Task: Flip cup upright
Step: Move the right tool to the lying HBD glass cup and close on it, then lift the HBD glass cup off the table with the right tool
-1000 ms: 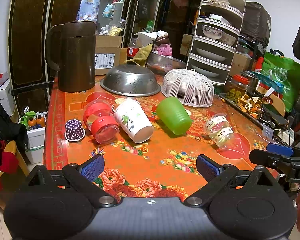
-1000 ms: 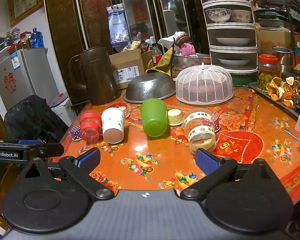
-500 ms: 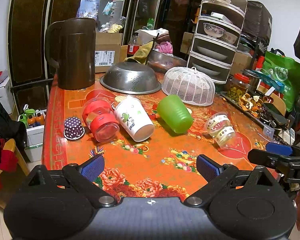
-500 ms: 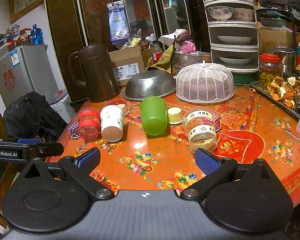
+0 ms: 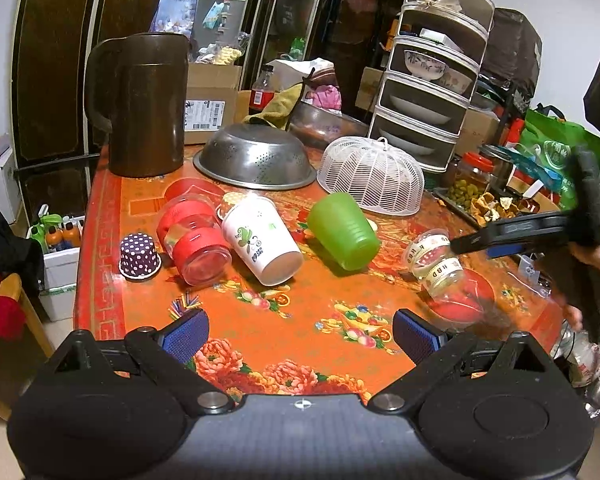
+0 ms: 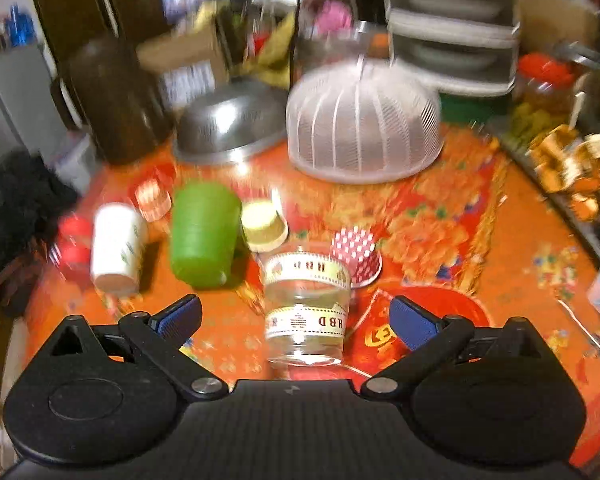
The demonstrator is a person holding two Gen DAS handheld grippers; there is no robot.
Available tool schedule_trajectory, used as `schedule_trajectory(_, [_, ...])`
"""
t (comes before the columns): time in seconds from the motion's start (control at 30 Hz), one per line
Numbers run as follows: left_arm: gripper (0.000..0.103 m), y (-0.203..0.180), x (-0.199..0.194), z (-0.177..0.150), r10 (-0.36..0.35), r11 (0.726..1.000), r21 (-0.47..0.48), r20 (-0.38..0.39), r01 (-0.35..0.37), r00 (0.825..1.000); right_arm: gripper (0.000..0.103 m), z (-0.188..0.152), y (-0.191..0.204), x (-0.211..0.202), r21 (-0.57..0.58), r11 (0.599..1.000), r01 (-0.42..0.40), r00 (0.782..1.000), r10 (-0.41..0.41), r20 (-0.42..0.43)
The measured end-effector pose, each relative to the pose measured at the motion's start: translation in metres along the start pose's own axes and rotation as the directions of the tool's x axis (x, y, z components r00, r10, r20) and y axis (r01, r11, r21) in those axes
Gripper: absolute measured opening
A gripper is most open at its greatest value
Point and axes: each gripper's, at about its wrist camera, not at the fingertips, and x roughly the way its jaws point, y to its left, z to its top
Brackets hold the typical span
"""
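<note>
Several cups lie on their sides on the orange table [image 5: 300, 332]: a clear glass cup with cream bands [image 5: 436, 260] [image 6: 306, 304], a green cup [image 5: 342, 230] [image 6: 202, 232], a white paper cup [image 5: 262, 238] [image 6: 116, 248] and a red-banded clear cup [image 5: 192, 240]. My right gripper [image 6: 294, 318] is open, its fingers on either side of the clear banded cup, not touching it. It also shows in the left wrist view [image 5: 516, 236] above that cup. My left gripper [image 5: 298, 336] is open and empty near the table's front edge.
A purple dotted paper cup [image 5: 139, 256] stands inverted at the left. A red dotted cup [image 6: 358, 256] and a yellow cup [image 6: 264, 226] lie behind the banded cup. A brown jug [image 5: 144, 104], a steel colander [image 5: 256, 158] and a white mesh cover [image 5: 370, 176] stand at the back.
My right gripper has moved quickly forward and down over the clear banded cup, which now lies between its open fingers. The left gripper has barely moved.
</note>
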Motion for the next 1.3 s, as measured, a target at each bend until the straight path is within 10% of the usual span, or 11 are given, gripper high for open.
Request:
schedule_trajectory(0.47, [0.1, 0.015, -0.005, -0.005, -0.001, 0.999, -0.043, -0.001, 0.001, 1.0, 0.063, 0.013, 0.002, 0.058, -0.026, 0.999, 0.043, 0.978, -0.048, -0.205])
schedule_trajectory(0.67, [0.1, 0.02, -0.007, -0.007, -0.002, 0.999, -0.052, 0.0, 0.002, 1.0, 0.061, 0.009, 0.024, 0.033, -0.034, 0.999, 0.026, 0.984, -0.032, -0.174])
schedule_trajectory(0.93, [0.1, 0.036, -0.01, -0.014, 0.013, 0.996, -0.083, -0.016, -0.014, 1.0, 0.062, -0.042, 0.1, -0.051, -0.057, 0.976, -0.211, 0.972, 0.203, -0.122])
schedule_trajectory(1.3, [0.1, 0.057, -0.008, -0.024, 0.012, 0.991, -0.132, -0.051, -0.019, 0.999, 0.061, -0.094, 0.155, -0.023, -0.037, 0.973, -0.228, 0.951, 0.214, -0.222])
